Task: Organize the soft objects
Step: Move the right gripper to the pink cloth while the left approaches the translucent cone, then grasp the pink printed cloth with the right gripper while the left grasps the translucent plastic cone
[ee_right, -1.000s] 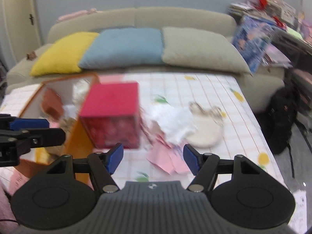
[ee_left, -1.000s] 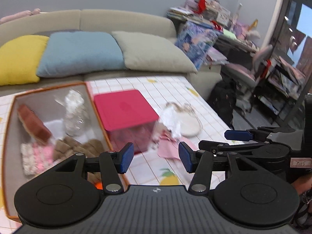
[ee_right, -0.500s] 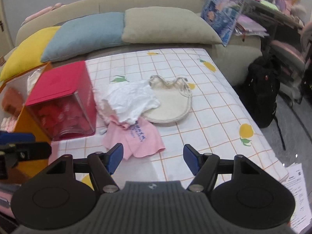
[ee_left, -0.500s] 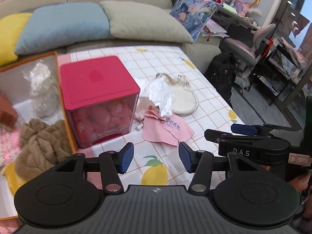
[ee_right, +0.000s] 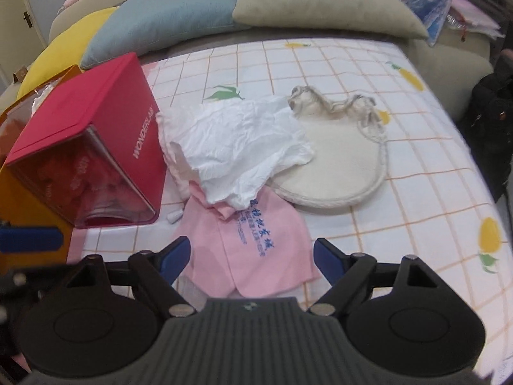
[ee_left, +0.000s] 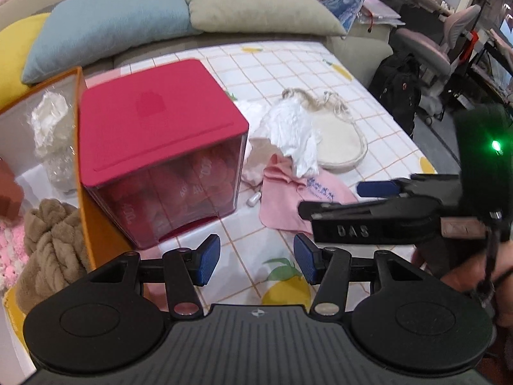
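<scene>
A pink cloth (ee_right: 256, 250) with blue lettering lies on the checked tablecloth, partly under a crumpled white cloth (ee_right: 237, 147) and next to a cream round pouch (ee_right: 336, 163). My right gripper (ee_right: 251, 256) is open and empty, hovering low over the pink cloth's near edge. My left gripper (ee_left: 256, 258) is open and empty over bare tablecloth, in front of a red-lidded box (ee_left: 160, 147). In the left wrist view the pink cloth (ee_left: 288, 199), white cloth (ee_left: 291, 134) and pouch (ee_left: 340, 141) lie ahead, with the right gripper (ee_left: 352, 199) over the pink cloth.
An orange-edged open box (ee_left: 86, 211) on the left holds a brown knitted item (ee_left: 51, 240), a pink fluffy item (ee_left: 9, 243) and a clear bag. A small white object (ee_right: 174, 215) lies by the red box (ee_right: 96, 147). Sofa cushions behind; table edge, backpack and chair at right.
Both grippers have moved forward and down toward the table. The right gripper has come close over the pink cloth. Both jaws stay open.
</scene>
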The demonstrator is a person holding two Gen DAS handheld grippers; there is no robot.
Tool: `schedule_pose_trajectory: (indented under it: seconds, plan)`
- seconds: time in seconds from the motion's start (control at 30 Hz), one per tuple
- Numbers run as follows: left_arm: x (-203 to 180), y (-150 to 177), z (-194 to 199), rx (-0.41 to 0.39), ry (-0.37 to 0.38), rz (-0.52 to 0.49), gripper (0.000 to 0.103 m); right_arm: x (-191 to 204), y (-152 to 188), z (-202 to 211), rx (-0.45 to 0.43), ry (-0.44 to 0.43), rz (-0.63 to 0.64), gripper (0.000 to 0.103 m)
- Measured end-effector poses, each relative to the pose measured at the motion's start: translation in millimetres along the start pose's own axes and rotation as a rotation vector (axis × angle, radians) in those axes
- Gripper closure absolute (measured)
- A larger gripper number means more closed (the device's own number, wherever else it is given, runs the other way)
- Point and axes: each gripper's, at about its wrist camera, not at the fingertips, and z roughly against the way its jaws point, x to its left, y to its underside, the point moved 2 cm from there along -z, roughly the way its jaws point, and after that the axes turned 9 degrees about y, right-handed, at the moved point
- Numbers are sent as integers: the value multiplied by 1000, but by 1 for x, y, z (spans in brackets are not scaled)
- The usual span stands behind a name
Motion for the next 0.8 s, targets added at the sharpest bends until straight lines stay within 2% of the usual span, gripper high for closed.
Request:
schedule_pose_trajectory:
  seconds: [0.03,0.1,0.17,0.23,0.27,0.33,0.43,0.53,0.7,0.8]
  plan:
    - [0,0,-3,8,1,3,42,-2,0,-4,12,-17,-18,27]
    - [0,2,-7,23,3,7,42,-7,1,-10,39,-44,-55,44]
    - [0,4,-9,32,9,15,42,-7,3,-9,23,-37,-46,59]
    - [0,6,-11,40,14,23,42,-3,4,-7,17,-25,-15,78]
    - [0,7,-11,42,16,25,42,0,5,-6,20,-29,-2,91]
    - [0,9,-10,45,18,25,42,4,6,-6,23,-48,15,98]
    - [1,15,-4,37,29,25,43,7,7,-1,30,-69,12,101]
    - [0,19,4,10,61,19,42,3,8,16,48,-108,-46,101]
    - [-4,25,8,-13,170,31,35,-6,12,48,10,-134,-133,101]
    - [-15,30,-1,9,244,41,29,-13,16,47,38,-166,-199,101]
